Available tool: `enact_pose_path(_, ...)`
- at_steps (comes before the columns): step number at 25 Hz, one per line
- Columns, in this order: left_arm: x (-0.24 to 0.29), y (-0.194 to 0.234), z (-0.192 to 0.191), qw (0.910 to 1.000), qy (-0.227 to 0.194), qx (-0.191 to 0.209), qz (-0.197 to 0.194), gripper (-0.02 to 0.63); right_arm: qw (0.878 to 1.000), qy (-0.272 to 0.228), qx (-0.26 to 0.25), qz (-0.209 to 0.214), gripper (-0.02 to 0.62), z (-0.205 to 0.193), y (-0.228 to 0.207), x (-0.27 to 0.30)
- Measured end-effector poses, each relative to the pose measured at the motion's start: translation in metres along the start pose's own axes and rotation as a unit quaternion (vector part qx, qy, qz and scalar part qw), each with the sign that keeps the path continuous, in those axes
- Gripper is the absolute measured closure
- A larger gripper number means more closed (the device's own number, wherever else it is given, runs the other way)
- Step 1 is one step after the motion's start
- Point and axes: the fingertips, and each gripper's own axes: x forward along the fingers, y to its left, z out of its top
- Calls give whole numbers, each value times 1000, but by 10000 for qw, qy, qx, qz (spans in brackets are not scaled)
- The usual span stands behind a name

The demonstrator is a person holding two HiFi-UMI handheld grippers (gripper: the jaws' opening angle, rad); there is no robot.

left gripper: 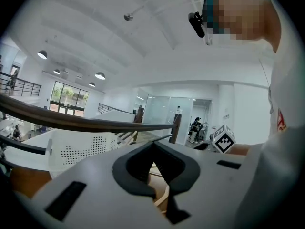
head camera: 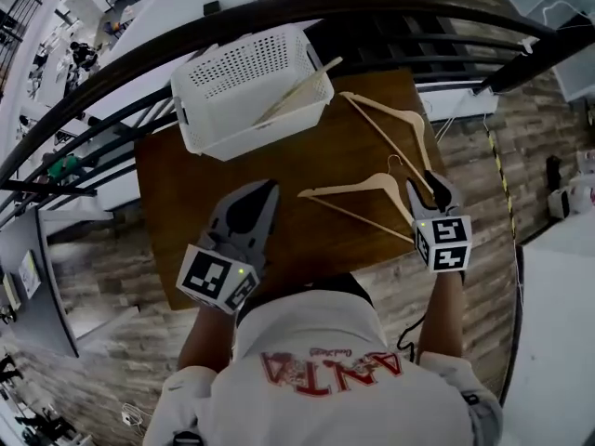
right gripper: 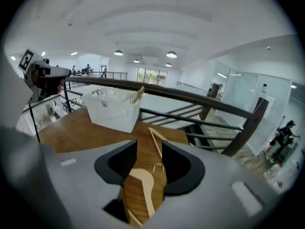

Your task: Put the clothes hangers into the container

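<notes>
A white perforated basket (head camera: 244, 96) stands at the far left of the wooden table (head camera: 191, 203), with one pale wooden hanger (head camera: 299, 89) leaning out of it. Two more hangers lie on the table: one (head camera: 390, 128) at the far right, one (head camera: 358, 193) nearer me. My right gripper (head camera: 435, 189) is at the near hanger's right end. In the right gripper view its jaws (right gripper: 145, 149) stand open, with that hanger (right gripper: 143, 185) lying on the wood between them and untouched. My left gripper (head camera: 267, 190) hovers over the table's middle, shut and empty.
A dark curved railing (head camera: 279, 17) runs just behind the table and basket. The table is small, with its edges close on all sides and a wood-plank floor (head camera: 93, 286) far below. The basket (right gripper: 112, 109) sits ahead and left of the right gripper.
</notes>
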Motion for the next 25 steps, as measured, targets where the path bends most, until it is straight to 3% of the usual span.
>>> enact_pose_path(3, 27, -8, -15, 9998, 175, 102, -36, 598, 9974, 702, 55, 183, 388, -57, -11, 17)
enact_pose_path(12, 74, -13, -62, 9971, 691, -102, 290, 598, 9768, 1889, -237, 978, 345, -165, -8, 88)
enact_pose_path(21, 95, -3, -99, 9935, 998, -277, 468, 598, 9581, 2359, -391, 1576, 331, -208, -1, 151)
enact_pose_path(25, 102, -4, -102, 9933, 1022, -375, 394, 598, 9558, 2451, -278, 1598, 333, -215, 2, 158)
